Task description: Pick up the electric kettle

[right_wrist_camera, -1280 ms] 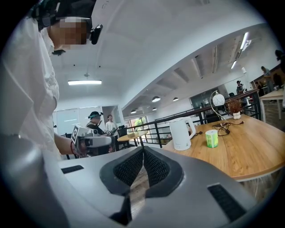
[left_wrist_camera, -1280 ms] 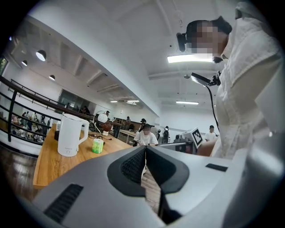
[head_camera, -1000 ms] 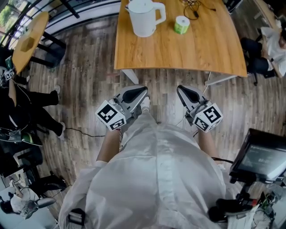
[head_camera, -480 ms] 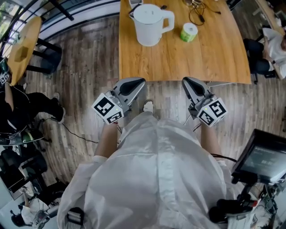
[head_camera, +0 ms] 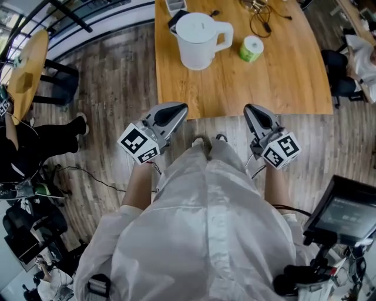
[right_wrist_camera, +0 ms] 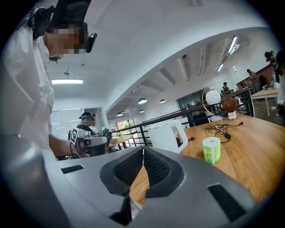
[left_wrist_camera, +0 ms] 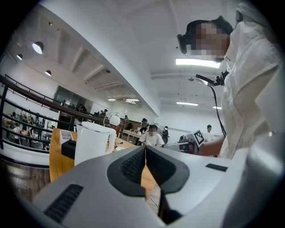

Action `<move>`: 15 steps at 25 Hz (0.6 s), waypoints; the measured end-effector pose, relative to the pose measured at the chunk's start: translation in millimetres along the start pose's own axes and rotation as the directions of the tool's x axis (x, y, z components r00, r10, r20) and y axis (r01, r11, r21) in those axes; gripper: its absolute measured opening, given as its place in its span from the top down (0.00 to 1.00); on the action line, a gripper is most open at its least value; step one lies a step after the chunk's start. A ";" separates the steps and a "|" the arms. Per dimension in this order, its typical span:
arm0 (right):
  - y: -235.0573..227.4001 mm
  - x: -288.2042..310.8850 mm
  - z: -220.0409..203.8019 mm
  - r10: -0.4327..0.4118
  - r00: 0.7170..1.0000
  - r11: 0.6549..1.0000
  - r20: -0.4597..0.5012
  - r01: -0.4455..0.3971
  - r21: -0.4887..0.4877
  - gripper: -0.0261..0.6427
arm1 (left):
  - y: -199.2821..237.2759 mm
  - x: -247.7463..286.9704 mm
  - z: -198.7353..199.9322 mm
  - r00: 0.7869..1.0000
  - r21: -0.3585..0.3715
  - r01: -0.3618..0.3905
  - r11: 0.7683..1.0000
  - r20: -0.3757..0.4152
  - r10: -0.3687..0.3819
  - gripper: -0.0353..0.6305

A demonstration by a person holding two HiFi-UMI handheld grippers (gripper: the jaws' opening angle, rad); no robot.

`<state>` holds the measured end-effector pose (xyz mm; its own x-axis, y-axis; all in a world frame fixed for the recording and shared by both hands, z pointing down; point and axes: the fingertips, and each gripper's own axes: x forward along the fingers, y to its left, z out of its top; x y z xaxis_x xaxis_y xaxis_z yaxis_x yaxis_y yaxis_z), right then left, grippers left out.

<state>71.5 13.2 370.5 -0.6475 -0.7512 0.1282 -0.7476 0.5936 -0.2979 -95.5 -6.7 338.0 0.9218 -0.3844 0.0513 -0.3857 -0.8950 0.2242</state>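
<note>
A white electric kettle (head_camera: pixel 198 40) with its handle to the right stands on the wooden table (head_camera: pixel 276 82), toward the far left part. It also shows as the kettle (left_wrist_camera: pixel 91 144) in the left gripper view and the kettle (right_wrist_camera: pixel 167 137) in the right gripper view. My left gripper (head_camera: pixel 181 108) hovers at the table's near edge, shut with nothing in it. My right gripper (head_camera: pixel 251 109) hangs level with it at the same edge, also shut and empty. Both are short of the kettle.
A green-and-white roll (head_camera: pixel 252 48) stands right of the kettle, with black cables (head_camera: pixel 262 12) behind it. A small black box (head_camera: pixel 177 18) sits by the kettle's far left. A round side table (head_camera: pixel 26 70) and seated people are at the left; a monitor (head_camera: pixel 345 210) is at lower right.
Both grippers have moved forward from over the floor to the table's near edge. The kettle and table now appear closer and lower in the head view. Jaws stayed shut.
</note>
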 end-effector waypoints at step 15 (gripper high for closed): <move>-65.9 64.5 -25.8 0.137 0.982 0.990 -0.127 -0.138 -0.001 0.94 | 53.5 64.3 -40.7 0.998 -0.076 -0.031 0.997 -0.063 0.026 0.94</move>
<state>75.2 -67.0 422.8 -0.7571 -0.6201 0.2055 -0.6512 0.6917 -0.3122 -55.2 -70.0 392.9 0.9120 -0.3926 0.1186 -0.4099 -0.8629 0.2955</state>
